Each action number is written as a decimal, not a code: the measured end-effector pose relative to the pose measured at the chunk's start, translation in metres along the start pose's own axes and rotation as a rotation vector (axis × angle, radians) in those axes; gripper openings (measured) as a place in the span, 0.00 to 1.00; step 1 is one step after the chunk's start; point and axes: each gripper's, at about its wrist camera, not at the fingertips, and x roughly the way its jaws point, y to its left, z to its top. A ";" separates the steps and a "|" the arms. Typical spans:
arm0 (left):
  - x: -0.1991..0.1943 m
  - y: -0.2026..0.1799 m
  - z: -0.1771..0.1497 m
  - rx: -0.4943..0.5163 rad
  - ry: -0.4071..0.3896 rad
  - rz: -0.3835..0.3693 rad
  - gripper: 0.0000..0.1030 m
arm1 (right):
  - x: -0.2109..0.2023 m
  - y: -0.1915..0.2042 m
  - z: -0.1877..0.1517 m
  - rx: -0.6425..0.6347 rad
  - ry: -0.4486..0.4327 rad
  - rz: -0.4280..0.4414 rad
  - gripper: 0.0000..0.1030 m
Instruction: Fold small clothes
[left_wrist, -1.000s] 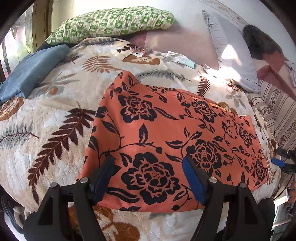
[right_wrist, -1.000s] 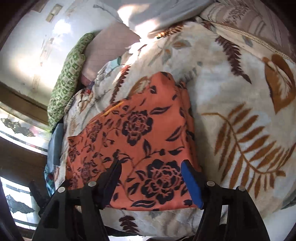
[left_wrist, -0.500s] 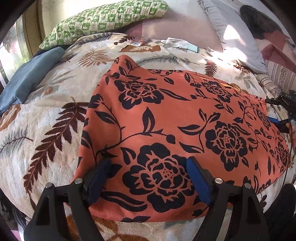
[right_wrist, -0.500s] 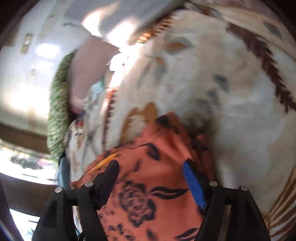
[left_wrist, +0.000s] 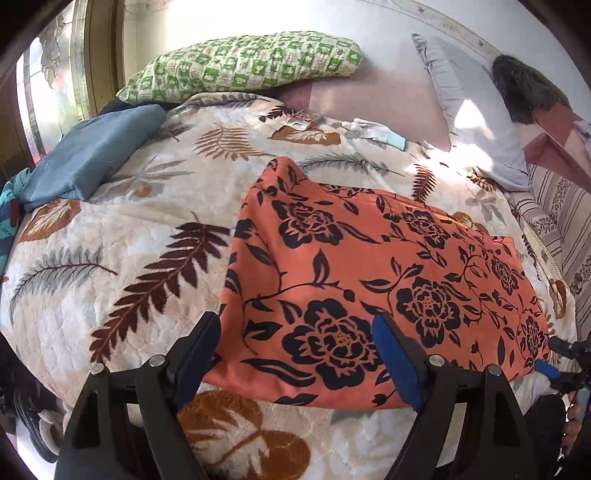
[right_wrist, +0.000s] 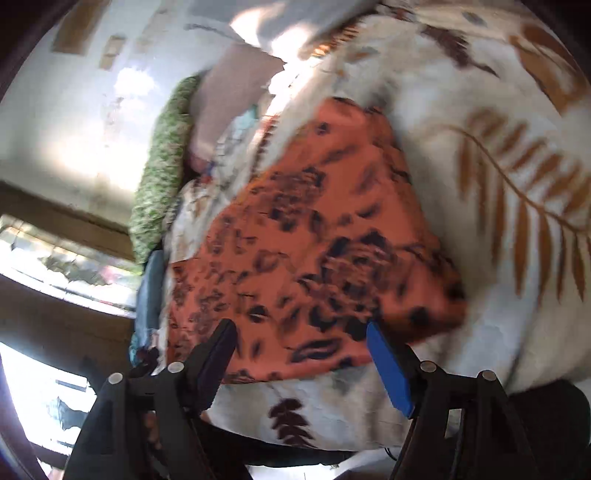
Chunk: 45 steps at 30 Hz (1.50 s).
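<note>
Now the orange cloth (left_wrist: 369, 280) lies flat on the bed (left_wrist: 110, 266); left gripper (left_wrist: 295, 354) released, right gripper (right_wrist: 299, 362) empty, jaws opening. Next: pinch the near edge, fold over.

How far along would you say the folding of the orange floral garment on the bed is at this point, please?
Done: the orange floral garment lies spread flat on the leaf-print blanket, seemingly folded once. In hand: nothing. The left gripper hovers open over its near edge; the right gripper has its jaws opening above the other end, gripping no cloth. Left: further folds to make a smaller bundle.
</note>
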 end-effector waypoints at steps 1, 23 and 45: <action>0.005 0.007 -0.002 -0.017 0.036 0.018 0.82 | 0.002 -0.017 -0.002 0.093 0.008 0.023 0.74; -0.009 0.065 -0.009 -0.195 0.086 0.172 0.83 | -0.038 0.029 0.013 -0.047 -0.118 0.055 0.74; 0.007 0.066 -0.010 -0.140 0.145 0.365 0.85 | -0.008 -0.022 0.022 0.117 -0.074 0.072 0.74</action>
